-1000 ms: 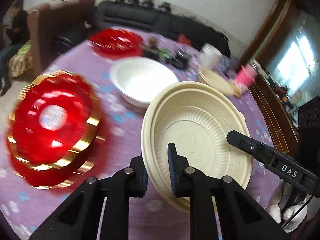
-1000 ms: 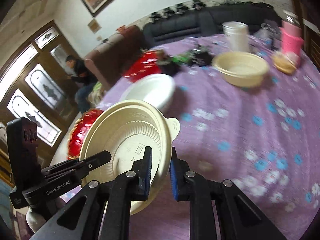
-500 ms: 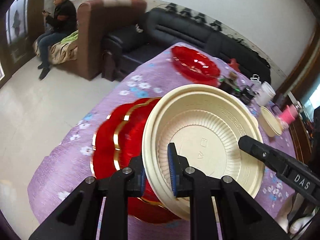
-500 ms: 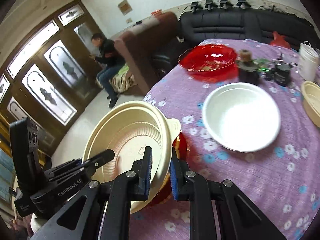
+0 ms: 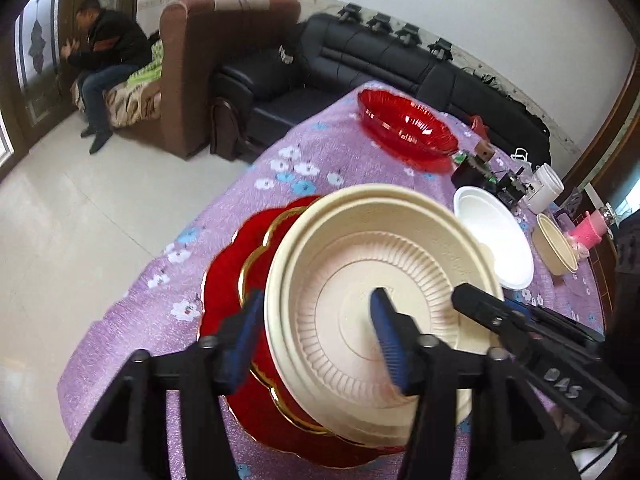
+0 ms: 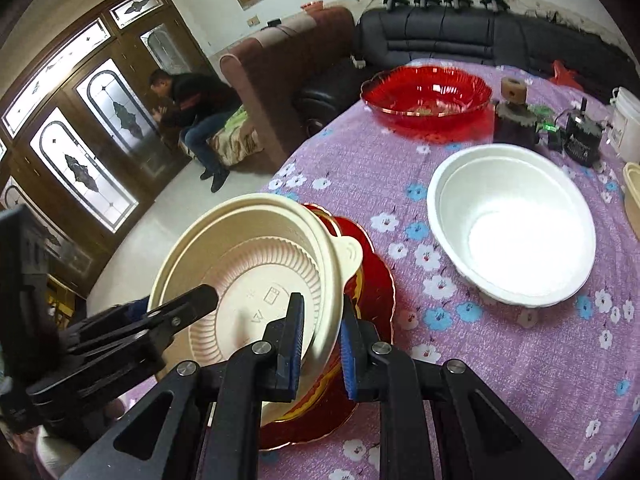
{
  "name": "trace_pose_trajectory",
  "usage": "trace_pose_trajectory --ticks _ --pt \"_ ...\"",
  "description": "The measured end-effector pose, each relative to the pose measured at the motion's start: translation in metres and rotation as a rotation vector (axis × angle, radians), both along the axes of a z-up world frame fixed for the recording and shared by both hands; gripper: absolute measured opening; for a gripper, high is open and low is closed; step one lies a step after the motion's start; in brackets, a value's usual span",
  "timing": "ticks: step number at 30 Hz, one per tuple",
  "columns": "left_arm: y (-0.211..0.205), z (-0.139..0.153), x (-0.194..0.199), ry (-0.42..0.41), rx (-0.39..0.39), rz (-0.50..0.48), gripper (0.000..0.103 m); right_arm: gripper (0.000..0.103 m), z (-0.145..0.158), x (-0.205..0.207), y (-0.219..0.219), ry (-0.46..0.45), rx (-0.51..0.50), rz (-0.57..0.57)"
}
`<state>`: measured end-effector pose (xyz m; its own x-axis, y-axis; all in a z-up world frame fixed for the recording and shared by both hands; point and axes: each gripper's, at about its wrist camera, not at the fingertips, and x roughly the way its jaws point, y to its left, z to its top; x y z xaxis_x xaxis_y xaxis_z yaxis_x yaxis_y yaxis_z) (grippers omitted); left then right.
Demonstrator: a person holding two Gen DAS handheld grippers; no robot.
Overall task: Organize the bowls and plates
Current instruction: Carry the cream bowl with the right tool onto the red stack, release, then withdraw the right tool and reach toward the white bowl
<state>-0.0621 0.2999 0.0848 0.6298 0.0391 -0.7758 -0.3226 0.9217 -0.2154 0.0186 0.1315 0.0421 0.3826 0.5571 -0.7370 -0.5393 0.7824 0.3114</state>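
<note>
A cream ribbed plate (image 5: 372,312) is being set down on the stack of red gold-rimmed plates (image 5: 228,292) at the near edge of the purple floral tabletop (image 6: 500,360); the placing step is judged almost complete. The plate's rim is pinched by the right hand-held gripper (image 6: 320,344) on the side facing the white bowl (image 6: 512,232), while the left hand-held gripper (image 5: 316,340) has just been opening, its blue pads standing clear on either side of the opposite rim, nothing pressed between them. What is judged to be called for next is release by the right hand-held gripper once the plate sits flat and centred on the stack, then a withdrawal that does not drag it. Beyond the stack, across the tabletop, a red scalloped bowl (image 6: 428,94) and a cream bowl (image 5: 556,246) remain to be sorted. A moulded mark on the plate's centre cannot be read; letters resembling "DAS" are seen on the right hand-held gripper's body.
</note>
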Motion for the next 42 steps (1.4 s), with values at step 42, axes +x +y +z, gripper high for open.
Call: trace_pose_trajectory --ticks 42 --pt "-0.131 0.041 -0.074 -0.128 0.37 -0.052 0.082 0.059 0.0 -0.045 -0.152 -0.118 0.004 -0.185"
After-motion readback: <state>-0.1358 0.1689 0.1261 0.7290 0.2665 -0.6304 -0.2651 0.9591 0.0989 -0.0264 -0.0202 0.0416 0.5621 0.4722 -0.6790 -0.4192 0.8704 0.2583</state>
